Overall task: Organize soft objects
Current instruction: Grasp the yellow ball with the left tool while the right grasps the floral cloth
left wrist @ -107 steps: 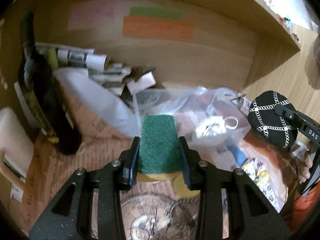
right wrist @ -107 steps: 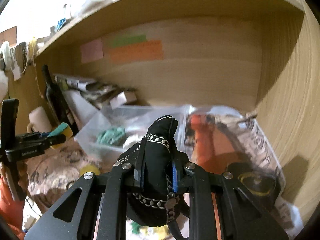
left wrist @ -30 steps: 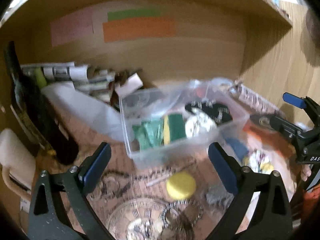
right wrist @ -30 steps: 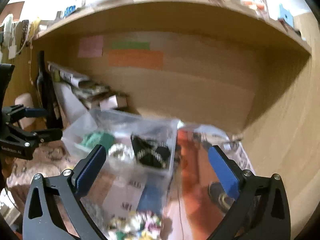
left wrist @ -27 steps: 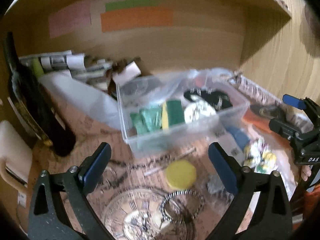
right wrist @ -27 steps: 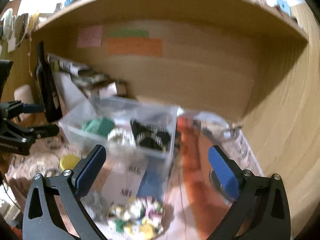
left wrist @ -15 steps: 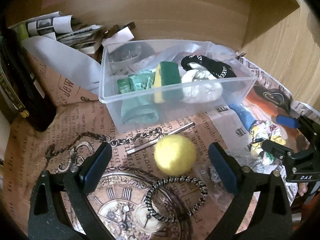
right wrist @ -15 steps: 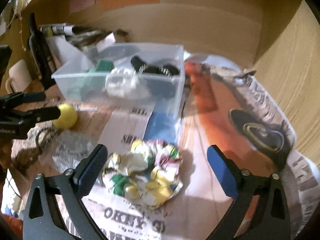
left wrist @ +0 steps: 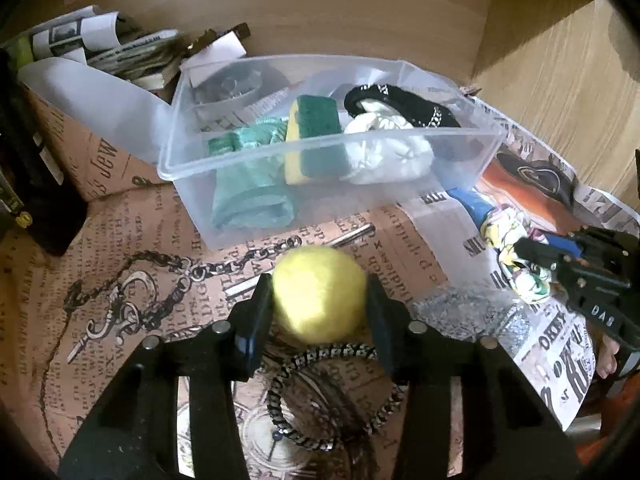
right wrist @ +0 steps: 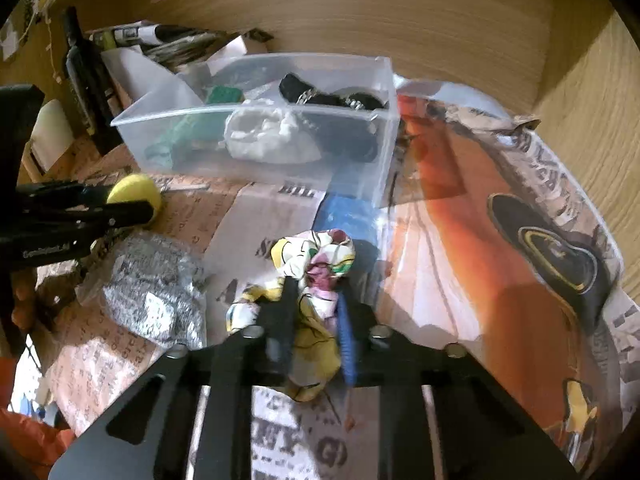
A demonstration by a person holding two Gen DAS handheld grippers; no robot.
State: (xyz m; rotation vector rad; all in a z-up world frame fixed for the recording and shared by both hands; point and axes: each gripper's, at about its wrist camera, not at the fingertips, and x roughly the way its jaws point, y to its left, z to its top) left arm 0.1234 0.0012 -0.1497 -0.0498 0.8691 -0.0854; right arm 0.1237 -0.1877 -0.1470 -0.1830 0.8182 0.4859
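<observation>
Pickup step: left gripper [left wrist: 320, 300] clamps yellow ball [left wrist: 320, 294], right gripper [right wrist: 316, 304] pinches scrunchie [right wrist: 308, 280]; next, lift both into bin [left wrist: 320, 140] beyond.

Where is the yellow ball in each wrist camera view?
Left wrist view: the yellow ball sits low in the centre, between the fingers of the left hand-held gripper.
Right wrist view: the ball is at the left edge, mid-height.
Shared landmark: the clear plastic bin just behind it.
</observation>
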